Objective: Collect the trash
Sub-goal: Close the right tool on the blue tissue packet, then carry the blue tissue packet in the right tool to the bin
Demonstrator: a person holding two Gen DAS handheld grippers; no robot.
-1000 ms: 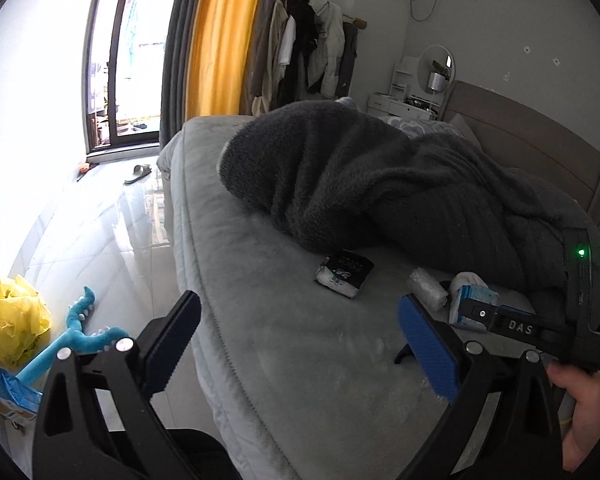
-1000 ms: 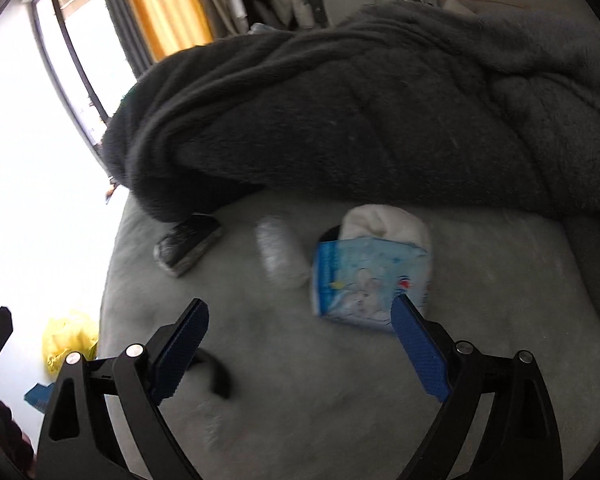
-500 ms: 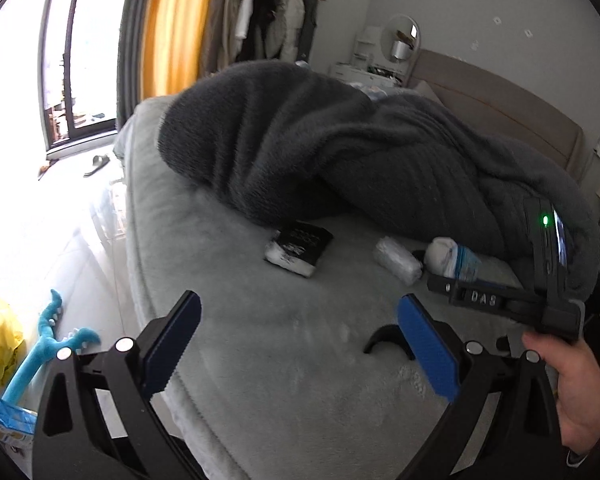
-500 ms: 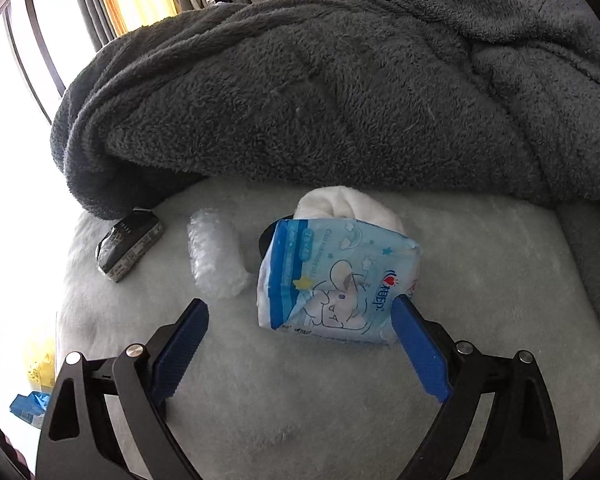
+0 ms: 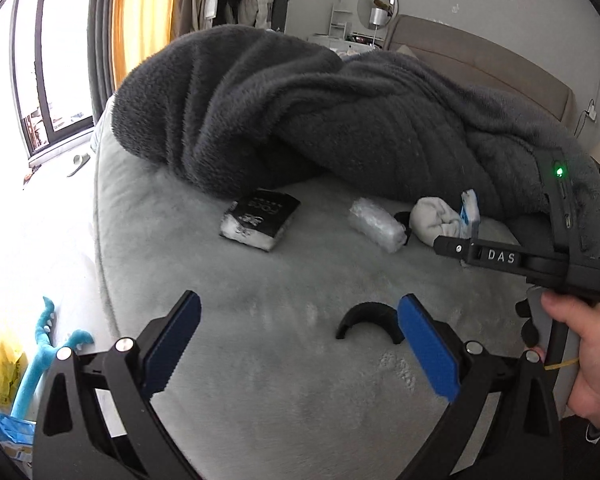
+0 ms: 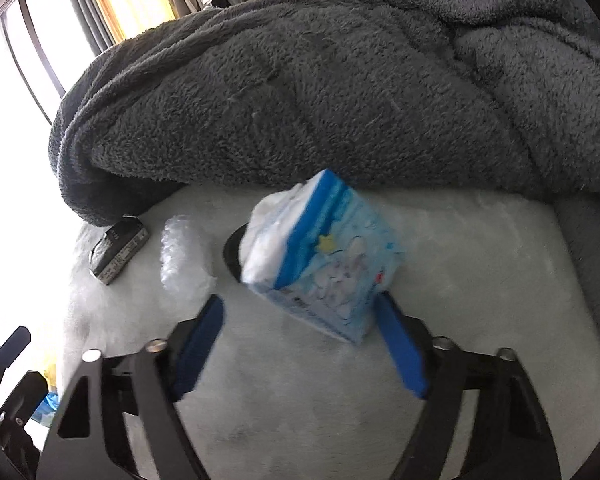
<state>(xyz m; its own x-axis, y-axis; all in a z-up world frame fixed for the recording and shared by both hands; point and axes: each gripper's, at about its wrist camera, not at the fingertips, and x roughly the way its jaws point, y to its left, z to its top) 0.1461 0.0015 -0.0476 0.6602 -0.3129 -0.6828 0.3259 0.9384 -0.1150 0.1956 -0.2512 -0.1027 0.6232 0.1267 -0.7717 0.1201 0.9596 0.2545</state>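
Only right wrist cam shows blue tissue pack (image 6: 328, 256) front.

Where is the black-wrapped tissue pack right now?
In the left wrist view the black-wrapped tissue pack lies on the grey bed, at the dark fleece blanket's edge, left of the clear bubble-wrap roll.

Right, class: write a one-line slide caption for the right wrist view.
Right gripper closing its fingers around a blue tissue pack on the bed, beside a grey blanket.

Partly hidden clutter on the bed

The blue tissue pack (image 6: 324, 256) is motion-blurred, hiding a black ring (image 6: 231, 249); the grey blanket (image 6: 320, 92) covers the black packet's (image 6: 117, 250) far end.
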